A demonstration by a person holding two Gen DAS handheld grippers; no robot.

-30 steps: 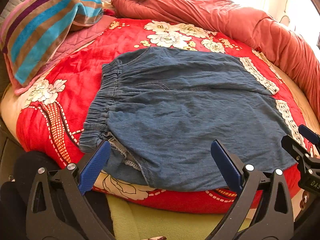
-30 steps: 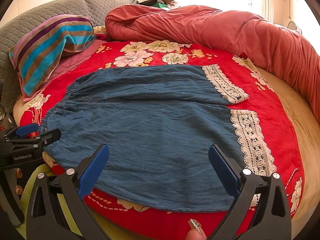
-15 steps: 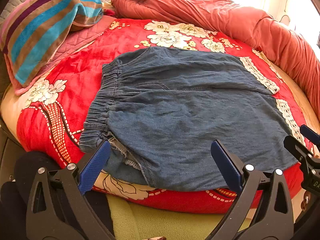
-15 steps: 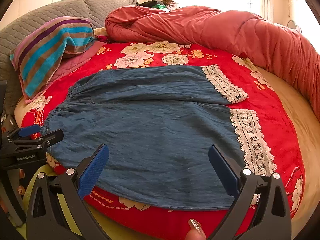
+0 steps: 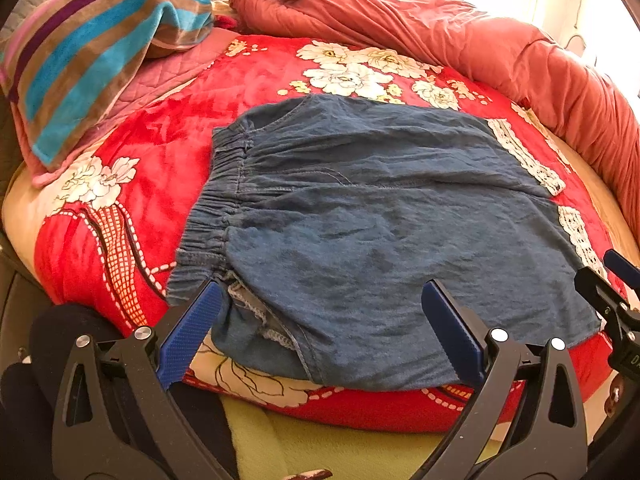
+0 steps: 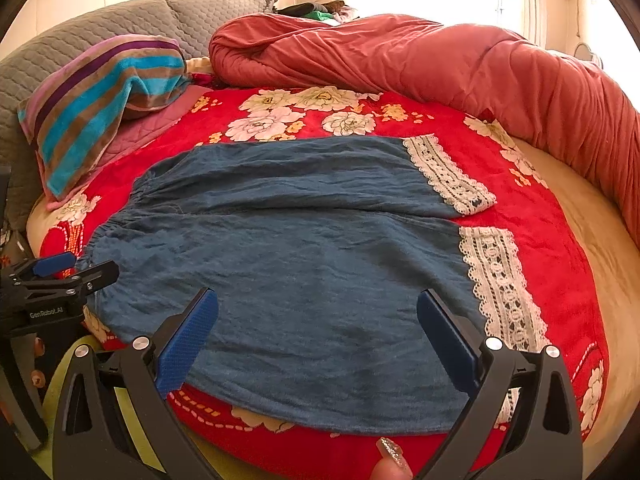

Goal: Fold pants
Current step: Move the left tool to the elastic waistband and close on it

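Denim pants [image 5: 380, 216] lie flat on the red floral blanket [image 5: 160, 148], waistband at 9 o'clock, ready for folding. Left gripper [image 5: 320, 332] and right gripper [image 6: 318, 332] hover at the near edge, jaws apart, empty.

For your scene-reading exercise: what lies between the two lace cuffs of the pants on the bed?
In the right wrist view, a strip of red floral blanket shows between the far lace cuff and the near lace cuff of the pants; nothing else lies there.
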